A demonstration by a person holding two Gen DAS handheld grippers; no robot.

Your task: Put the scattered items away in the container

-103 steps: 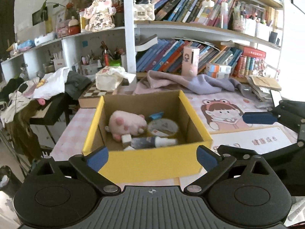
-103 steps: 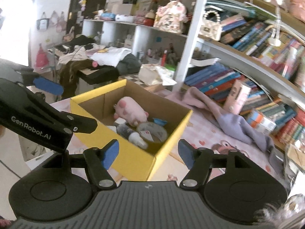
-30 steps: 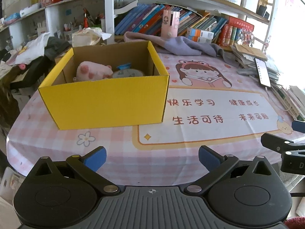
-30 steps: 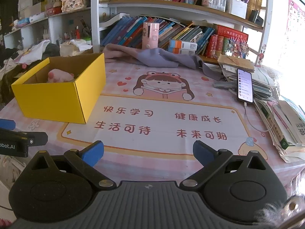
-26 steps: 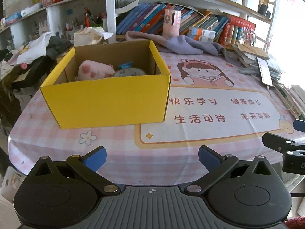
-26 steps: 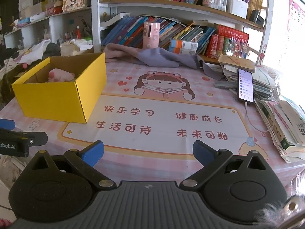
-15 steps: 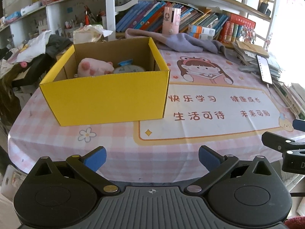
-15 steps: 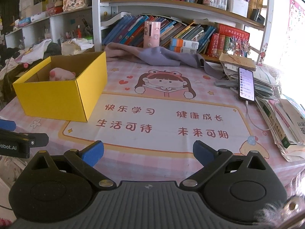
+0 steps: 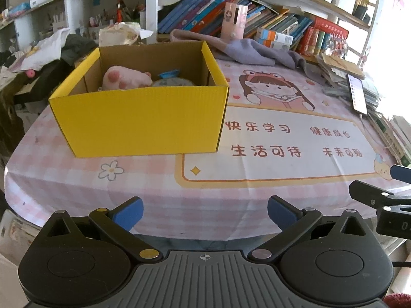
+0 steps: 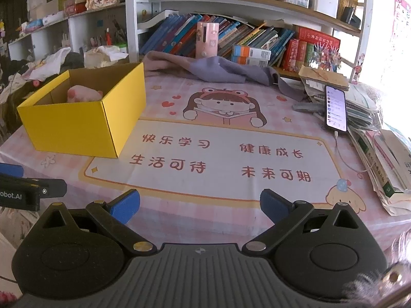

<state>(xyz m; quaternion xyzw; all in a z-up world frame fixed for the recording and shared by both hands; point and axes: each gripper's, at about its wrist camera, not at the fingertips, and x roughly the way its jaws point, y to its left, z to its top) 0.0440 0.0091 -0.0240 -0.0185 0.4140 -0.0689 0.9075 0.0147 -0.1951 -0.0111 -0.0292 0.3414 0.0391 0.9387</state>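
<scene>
L gripper (image 9: 205, 209) sits low at the near table edge, level, pointing across the tabletop twd the box; its two blue-tipped fingers (image 9: 128, 211) are spread wide apart w/ nothing between them. R gripper (image 10: 199, 204) is in the same pose just to its right, also at the near edge, fingers (image 10: 274, 206) wide apart and empty. Each gripper shows at the edge of the other's view, side by side, not touching.

One yellow cardboard box (image 9: 143, 118) stands upright on the pink checked tablecloth (image 9: 143, 177), on the table's left part, top open. Inside, toward the back: one pink plush toy (image 9: 123, 80), and beside it one round tin w/ a pale lid (image 9: 172, 83) plus a small blue item (image 9: 168, 73) behind it; only their tops show over the front wall, rest of the contents hidden.

The cloth's printed panel (cartoon girl (image 10: 223, 107), two lines of red characters) lies bare to the box's right. One grey-purple garment (image 10: 218, 71) is heaped along the far edge. One phone (image 10: 335, 107), screen lit, rests on a stack of papers and books (image 10: 380, 148) at the right edge, one white cable running from it. One pink carton (image 10: 206, 39) stands upright before the bookshelf (image 10: 231, 2) rows behind.
</scene>
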